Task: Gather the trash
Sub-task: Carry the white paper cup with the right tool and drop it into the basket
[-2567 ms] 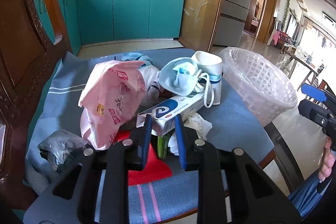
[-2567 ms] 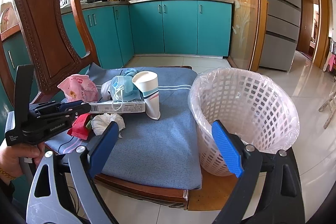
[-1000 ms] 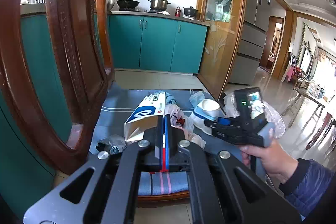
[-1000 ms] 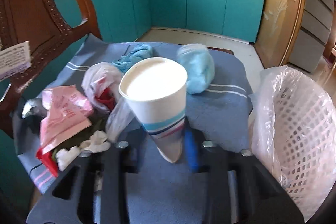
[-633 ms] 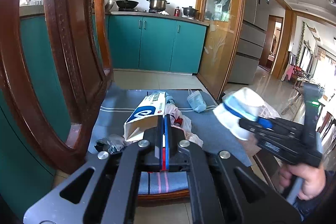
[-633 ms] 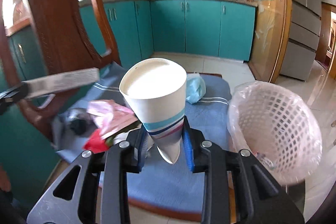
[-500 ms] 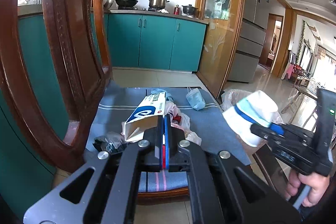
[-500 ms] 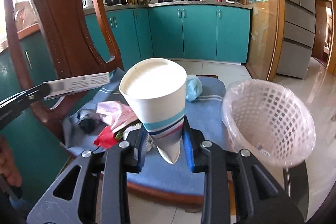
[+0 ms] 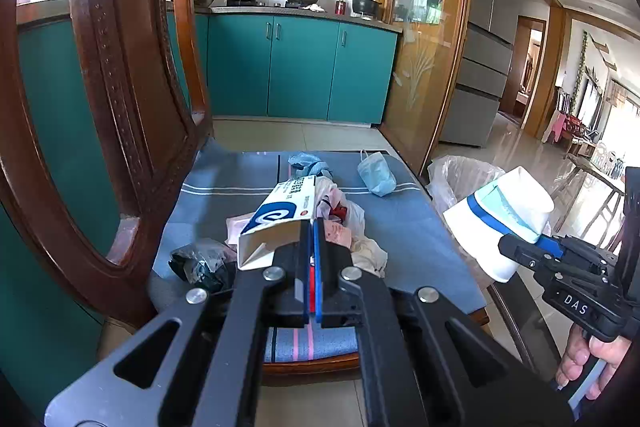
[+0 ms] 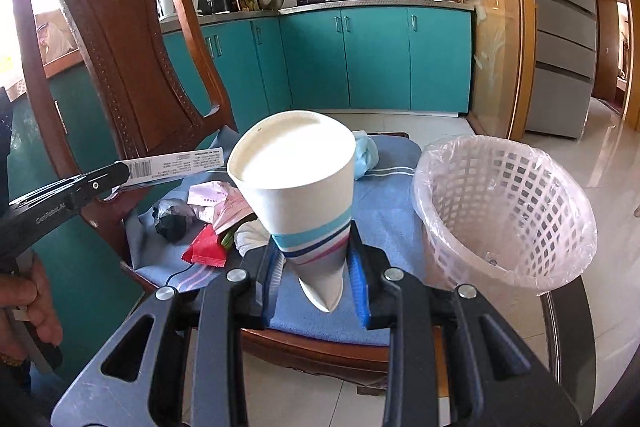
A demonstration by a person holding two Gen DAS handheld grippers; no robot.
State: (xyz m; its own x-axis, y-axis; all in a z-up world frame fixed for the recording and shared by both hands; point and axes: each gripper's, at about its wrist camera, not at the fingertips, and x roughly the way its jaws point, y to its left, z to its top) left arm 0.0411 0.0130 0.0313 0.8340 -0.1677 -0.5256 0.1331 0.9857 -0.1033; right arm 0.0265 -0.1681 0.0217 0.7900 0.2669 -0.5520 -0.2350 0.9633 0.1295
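Box print too small to read [image 9: 280, 217], pinched flat in left gripper [image 9: 311, 247], "DAS" on right gripper [image 10: 316, 263] squeezing paper cup [image 10: 298, 187], basket base hidden [image 10: 504, 211].

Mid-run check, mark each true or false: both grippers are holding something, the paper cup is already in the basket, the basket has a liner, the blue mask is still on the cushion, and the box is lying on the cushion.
1. Both grippers hold something. True: the left gripper pinches the box, the right gripper the paper cup.
2. The cup is in the basket. False: it is clamped, beside the basket.
3. The basket has a plastic liner. True.
4. The blue mask lies on the cushion. True.
5. The box lies on the cushion. False: it is held up.
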